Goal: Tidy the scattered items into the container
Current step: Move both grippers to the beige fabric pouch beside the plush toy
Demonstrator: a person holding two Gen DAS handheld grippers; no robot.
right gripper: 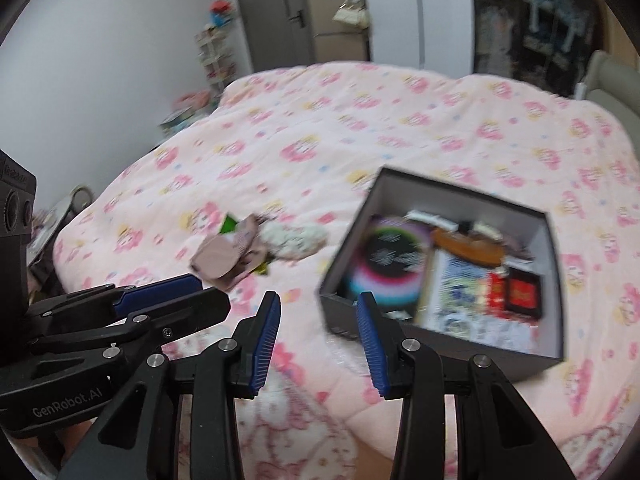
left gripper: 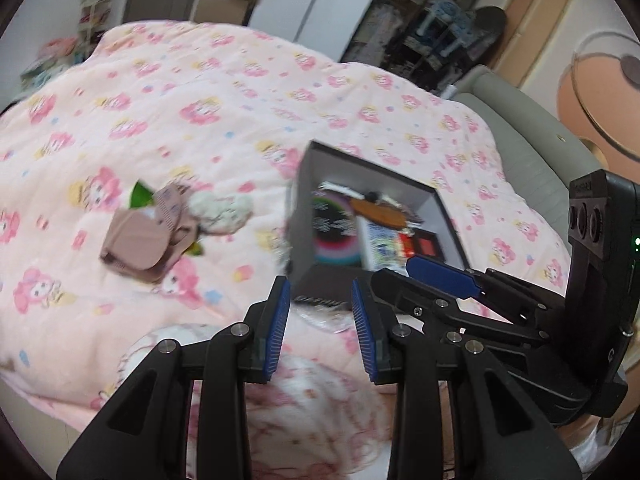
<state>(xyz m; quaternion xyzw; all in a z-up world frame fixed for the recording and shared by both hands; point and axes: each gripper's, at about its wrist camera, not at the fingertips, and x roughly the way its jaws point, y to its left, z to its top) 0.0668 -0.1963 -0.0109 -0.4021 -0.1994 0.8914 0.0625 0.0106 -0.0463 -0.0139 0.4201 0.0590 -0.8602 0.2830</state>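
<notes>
A dark open box (left gripper: 304,184) (right gripper: 554,280) sits on the pink bed and holds several items, among them a round black disc (left gripper: 335,228) (right gripper: 390,258) and a brown oval piece (right gripper: 468,246). Left of it lies a small pile: a beige case (left gripper: 138,246) (right gripper: 216,260), a white fluffy item (left gripper: 220,210) (right gripper: 294,240) and a green scrap (left gripper: 140,196). My left gripper (left gripper: 321,320) is open and empty, just short of the box's near corner. My right gripper (right gripper: 318,332) is open and empty, at the box's near left corner. Each gripper shows in the other's view.
The pink patterned quilt (left gripper: 180,100) (right gripper: 340,128) covers the whole bed. A grey padded headboard (left gripper: 520,136) runs along the right side. A door (right gripper: 272,16), white shelves (right gripper: 212,56) and a dark display cabinet (left gripper: 432,28) stand beyond the bed.
</notes>
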